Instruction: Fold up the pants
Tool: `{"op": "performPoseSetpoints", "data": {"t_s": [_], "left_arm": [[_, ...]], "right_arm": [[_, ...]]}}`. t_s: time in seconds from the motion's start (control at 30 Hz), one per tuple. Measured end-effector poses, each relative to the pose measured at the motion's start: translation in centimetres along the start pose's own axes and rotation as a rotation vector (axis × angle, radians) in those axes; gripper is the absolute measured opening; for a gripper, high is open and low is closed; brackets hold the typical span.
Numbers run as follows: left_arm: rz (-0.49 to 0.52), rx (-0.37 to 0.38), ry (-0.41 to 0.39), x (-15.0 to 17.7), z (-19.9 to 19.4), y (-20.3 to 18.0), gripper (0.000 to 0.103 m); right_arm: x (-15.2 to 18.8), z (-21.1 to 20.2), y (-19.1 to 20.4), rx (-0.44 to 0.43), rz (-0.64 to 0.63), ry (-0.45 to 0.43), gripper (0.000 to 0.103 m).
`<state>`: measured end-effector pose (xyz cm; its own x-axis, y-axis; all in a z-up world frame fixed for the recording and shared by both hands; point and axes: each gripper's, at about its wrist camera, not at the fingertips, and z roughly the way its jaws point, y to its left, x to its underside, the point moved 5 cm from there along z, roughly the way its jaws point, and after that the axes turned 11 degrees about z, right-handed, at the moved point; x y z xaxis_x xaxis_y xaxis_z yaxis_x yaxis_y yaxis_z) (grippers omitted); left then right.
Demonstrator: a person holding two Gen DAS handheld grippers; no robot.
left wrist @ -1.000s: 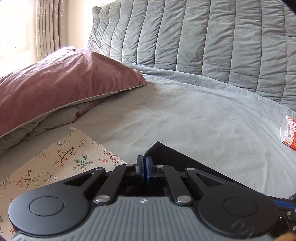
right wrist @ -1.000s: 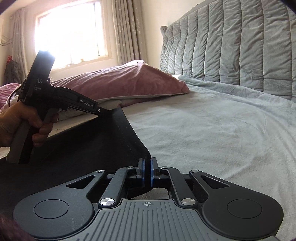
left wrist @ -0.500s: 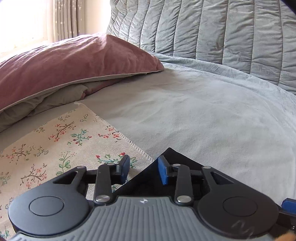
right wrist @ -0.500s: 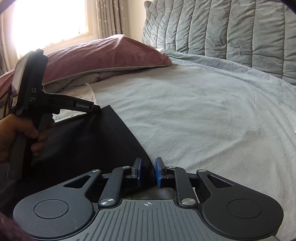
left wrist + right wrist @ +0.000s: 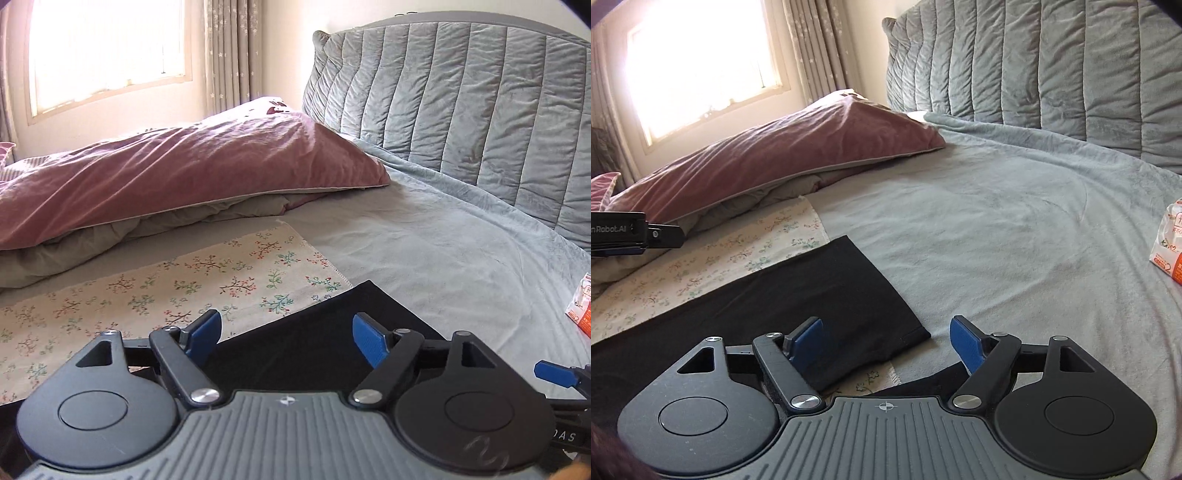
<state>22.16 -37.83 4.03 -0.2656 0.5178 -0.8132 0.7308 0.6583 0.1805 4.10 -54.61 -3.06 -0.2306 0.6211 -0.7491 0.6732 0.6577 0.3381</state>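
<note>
Fingers [image 5: 202, 328] of both grippers, left gripper [image 5: 286, 334] and right gripper [image 5: 886, 341], just spread and let go (nothing pinched), black pants [image 5: 798, 295] folded flat on floral cloth [image 5: 147, 291], fold placed.

Mauve pillow [image 5: 192, 173], floral cloth [image 5: 155, 291], orange-and-white packet [image 5: 1169, 240] on grey bedspread [image 5: 997, 236].

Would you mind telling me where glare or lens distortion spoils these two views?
Left wrist view: the window is blown out, and the headboard bows from fisheye. Right wrist view: window glare is stronger, yet the black pants stay sharp.
</note>
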Motion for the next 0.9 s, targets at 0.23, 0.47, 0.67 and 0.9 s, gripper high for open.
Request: {"op": "performPoseSetpoints", "data": {"t_s": [0.23, 0.47, 0.67, 0.9], "left_arm": [[-0.083, -0.089, 0.051, 3.1, -10.0, 3.5, 0.099], [-0.108, -0.166, 0.082, 6.7, -17.1, 6.2, 0.103], [-0.150, -0.209, 0.101, 9.5, -20.9, 8.4, 0.103], [-0.246, -0.236, 0.115, 12.9, -23.6, 11.8, 0.103]], "right_arm": [[0.2, -6.7, 4.9, -0.045, -0.108, 0.024, 0.089], [1.6, -12.4, 9.9, -0.094, -0.204, 0.002, 0.093], [4.2, -14.9, 13.9, -0.108, -0.267, 0.011, 0.094], [7.4, -16.1, 18.5, -0.140, -0.362, 0.026, 0.096]]}}
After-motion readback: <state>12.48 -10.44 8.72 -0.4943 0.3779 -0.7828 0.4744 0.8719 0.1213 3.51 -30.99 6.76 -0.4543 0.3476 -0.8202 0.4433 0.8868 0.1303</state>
